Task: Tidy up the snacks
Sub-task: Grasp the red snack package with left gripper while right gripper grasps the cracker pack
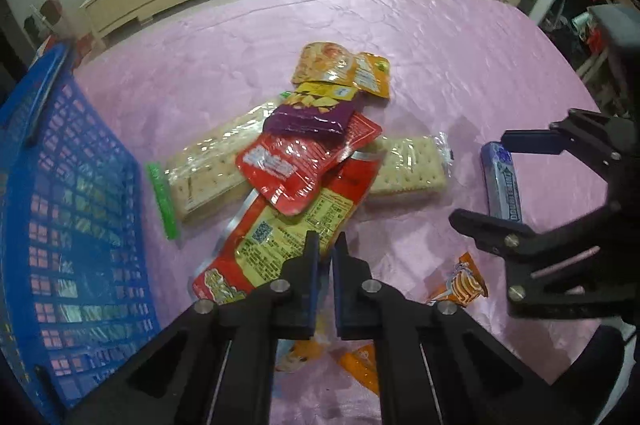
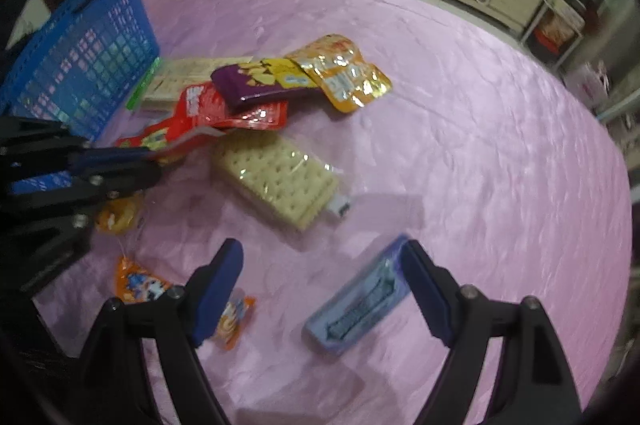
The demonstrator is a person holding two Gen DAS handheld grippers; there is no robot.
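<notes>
A heap of snack packets lies on the pink tablecloth (image 1: pixel 440 37). My left gripper (image 1: pixel 326 253) points down at the heap's near end, shut on the edge of the large red and yellow packet (image 1: pixel 280 237). The right wrist view shows that left gripper (image 2: pixel 154 165) pinching the large red packet (image 2: pixel 160 137). My right gripper (image 2: pixel 324 277) stands open over a blue-grey box (image 2: pixel 360 301), which lies between the fingers close to the right one. In the left wrist view the right gripper (image 1: pixel 484 181) straddles this box (image 1: pixel 502 185).
A blue mesh basket (image 1: pixel 80 205) (image 2: pixel 80 57) stands left of the heap. Cracker packs (image 1: pixel 408 165) (image 2: pixel 276 177), a small red packet (image 1: pixel 296 161), a purple packet (image 1: pixel 312 117) and an orange packet (image 1: pixel 340 69) lie stacked. Small orange sachets (image 2: pixel 136 285) (image 1: pixel 464 281) lie near me.
</notes>
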